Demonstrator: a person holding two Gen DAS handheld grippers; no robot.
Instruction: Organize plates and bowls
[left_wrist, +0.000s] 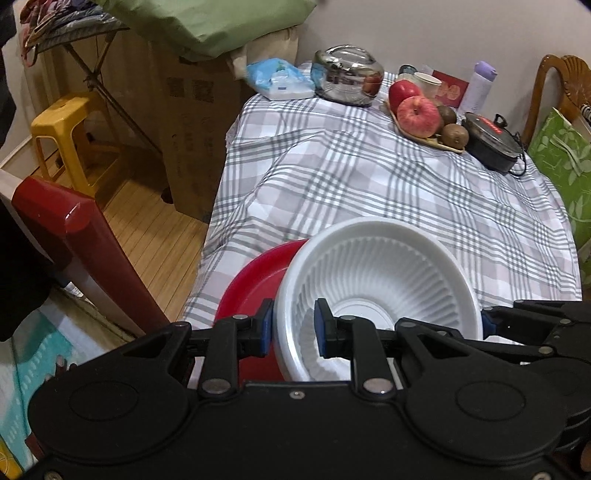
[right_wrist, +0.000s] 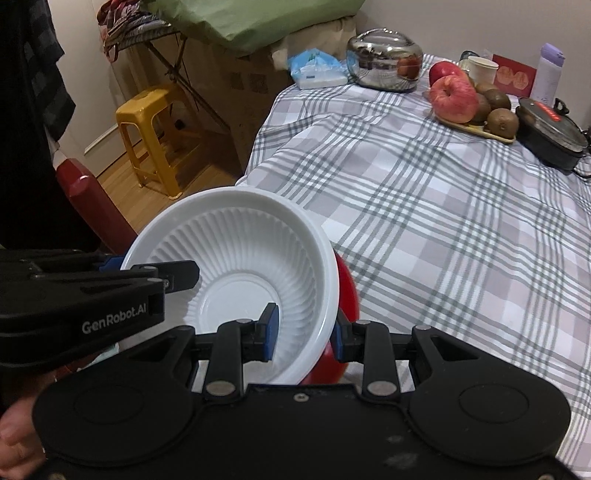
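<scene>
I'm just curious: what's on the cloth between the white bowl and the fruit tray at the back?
Nothing: between the white bowl and the fruit tray there is only bare, rumpled checked cloth. Both wrist views show it.

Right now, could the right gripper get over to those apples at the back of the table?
Probably not yet. The right gripper is clamped on the white bowl together with the left gripper. The checked cloth toward the apples lies bare, but they look far off.
</scene>
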